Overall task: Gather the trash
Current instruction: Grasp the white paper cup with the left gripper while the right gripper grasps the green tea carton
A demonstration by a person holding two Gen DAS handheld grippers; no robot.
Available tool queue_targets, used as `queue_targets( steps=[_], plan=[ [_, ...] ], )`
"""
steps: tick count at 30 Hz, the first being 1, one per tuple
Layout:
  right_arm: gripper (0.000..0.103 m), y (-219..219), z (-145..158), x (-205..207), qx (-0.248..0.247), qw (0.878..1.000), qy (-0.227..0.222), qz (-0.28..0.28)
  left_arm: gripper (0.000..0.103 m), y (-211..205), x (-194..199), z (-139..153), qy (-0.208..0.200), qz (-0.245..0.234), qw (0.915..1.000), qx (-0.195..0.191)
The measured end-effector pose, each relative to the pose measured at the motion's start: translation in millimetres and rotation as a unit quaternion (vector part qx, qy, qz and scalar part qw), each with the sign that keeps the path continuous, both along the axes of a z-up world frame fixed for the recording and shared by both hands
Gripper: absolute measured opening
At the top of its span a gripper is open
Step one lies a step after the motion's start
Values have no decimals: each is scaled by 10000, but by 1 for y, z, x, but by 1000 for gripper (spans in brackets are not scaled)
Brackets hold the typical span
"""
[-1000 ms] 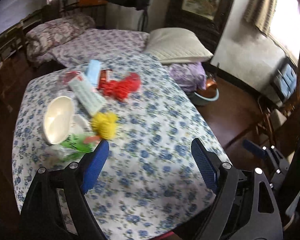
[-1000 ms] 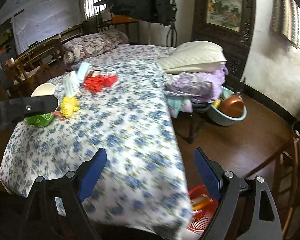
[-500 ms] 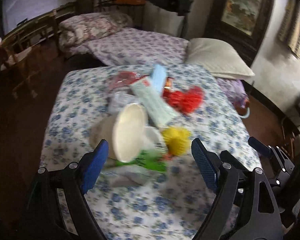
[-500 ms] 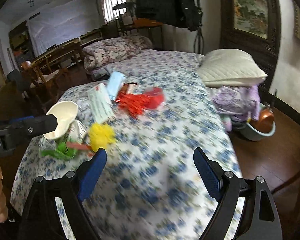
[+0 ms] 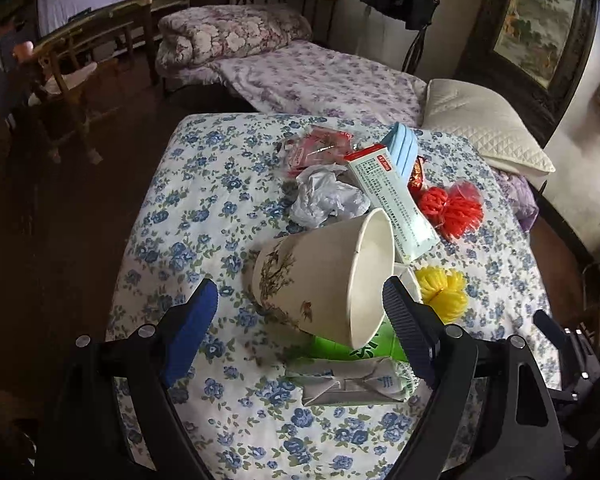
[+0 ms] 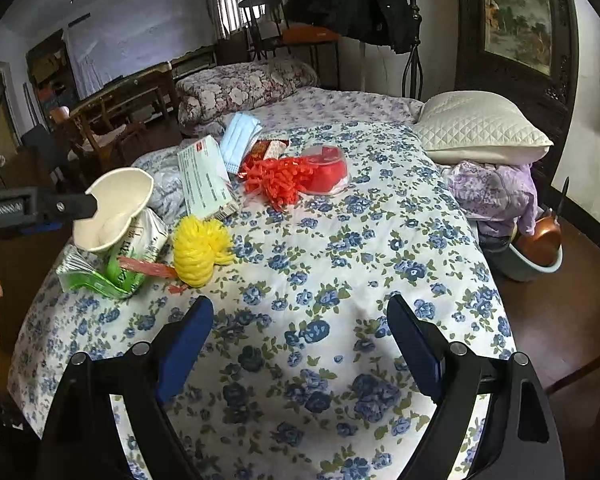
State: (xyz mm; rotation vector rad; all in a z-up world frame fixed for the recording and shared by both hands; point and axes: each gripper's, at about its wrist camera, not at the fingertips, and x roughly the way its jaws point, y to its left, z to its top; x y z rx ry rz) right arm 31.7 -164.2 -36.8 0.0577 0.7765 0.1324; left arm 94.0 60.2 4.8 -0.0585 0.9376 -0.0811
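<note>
The paper cup (image 5: 320, 276) is seen tipped, empty, at twelve o'clock between the wide-spread left gripper (image 5: 300, 306) jaws, untouched; the right gripper (image 6: 300, 320) is likewise held wide, empty.

Open right claw (image 6: 300, 336) above floral bedspread (image 6: 380, 240)

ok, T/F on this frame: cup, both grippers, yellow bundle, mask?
1. The white paper cup with a painted branch lies on its side. True.
2. The left gripper is shut on the cup. False: its jaws stand open, the cup between them.
3. The right gripper holds the yellow plastic string bundle. False: it is open and empty above the floral blue tablecloth.
4. The light blue face mask sits at the far end of the pile. True.
</note>
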Motion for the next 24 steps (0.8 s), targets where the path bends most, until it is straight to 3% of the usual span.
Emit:
queue_targets(
  steps=[8,10,11,13,15,18,24],
  plan=[
    [90,-1,7,-7,54,9999,-119,37,78,-10,10,-12,89,51,9997,223],
    [90,-1,8,-7,49,9999,-127,42,59,-12,15,-16,157,19,9996,253],
    [90,-1,8,-7,38,9999,-129,49,41,-12,18,-20,270,-32,9995,182],
    [90,0,8,-8,16,9999,-140,70,33,-8,18,-20,275,46,9995,141],
    [90,1,8,-9,11,9999,-141,90,10,-3,16,-16,213,143,9995,181],
    [90,5,7,-13,1,9997,-154,181,6,16,8,-5,123,350,9988,-324],
    [90,33,4,-21,-158,9966,-174,792,5,32,-10,18,-265,584,9966,-512]
  ],
)
